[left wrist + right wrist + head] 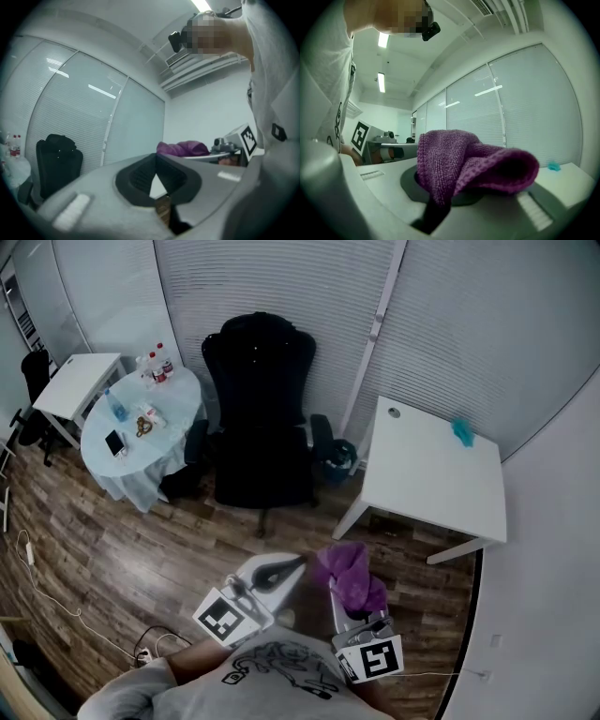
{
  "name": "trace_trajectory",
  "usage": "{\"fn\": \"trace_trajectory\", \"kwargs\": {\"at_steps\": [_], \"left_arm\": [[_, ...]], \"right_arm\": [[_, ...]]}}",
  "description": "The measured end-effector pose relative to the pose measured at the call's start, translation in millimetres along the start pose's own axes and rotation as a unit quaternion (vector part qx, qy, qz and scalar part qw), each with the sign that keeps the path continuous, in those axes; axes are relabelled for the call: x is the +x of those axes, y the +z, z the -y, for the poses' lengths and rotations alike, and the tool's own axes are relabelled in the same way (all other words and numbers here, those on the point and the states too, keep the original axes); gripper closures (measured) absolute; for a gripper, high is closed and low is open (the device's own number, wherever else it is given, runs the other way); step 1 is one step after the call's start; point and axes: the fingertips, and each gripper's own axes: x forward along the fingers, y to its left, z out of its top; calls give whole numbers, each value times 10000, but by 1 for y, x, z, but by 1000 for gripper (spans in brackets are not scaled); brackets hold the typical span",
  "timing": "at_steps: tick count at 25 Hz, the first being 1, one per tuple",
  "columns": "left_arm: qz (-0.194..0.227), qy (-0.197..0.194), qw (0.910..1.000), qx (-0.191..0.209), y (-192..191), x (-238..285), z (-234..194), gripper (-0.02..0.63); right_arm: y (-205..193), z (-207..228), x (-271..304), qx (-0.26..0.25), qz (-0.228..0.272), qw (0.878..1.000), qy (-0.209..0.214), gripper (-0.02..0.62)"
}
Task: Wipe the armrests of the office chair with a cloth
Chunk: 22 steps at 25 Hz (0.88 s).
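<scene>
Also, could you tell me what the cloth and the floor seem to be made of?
The cloth looks like purple microfibre or terry, matte: a looped, nubby weave shows. The floor looks like wood or wood-look laminate, lightly glossy: plank seams, grain streaks and a faint sheen.

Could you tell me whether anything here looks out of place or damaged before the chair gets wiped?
Nothing looks spilled or broken. The office chair stands upright, and the purple cloth is clamped in the right gripper. The only untidy thing is a loose cable trailing over the floor at the left.
</scene>
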Motion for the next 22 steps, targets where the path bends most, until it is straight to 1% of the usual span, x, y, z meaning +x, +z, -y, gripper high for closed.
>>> {"fn": "trace_trajectory", "kwargs": {"at_steps": [5,10,16,20,22], "left_arm": [[21,35,10000,-64,-7,9,-19,604],[0,9,9999,-133,-10,26,-50,604],[46,13,9999,-108,-9,51,-111,604],[34,14,9999,-163,-5,68,-159,604],[95,11,9998,-154,0,77,-185,604]], "right_arm": [[-7,11,16,-17,-43,10000,9,561],[-10,29,46,19,-91,9999,-47,561],[-12,56,107,14,-170,9998,-46,561],[-9,74,156,-42,-190,9998,-13,561],[-5,83,181,-71,-189,9998,-13,561]]}}
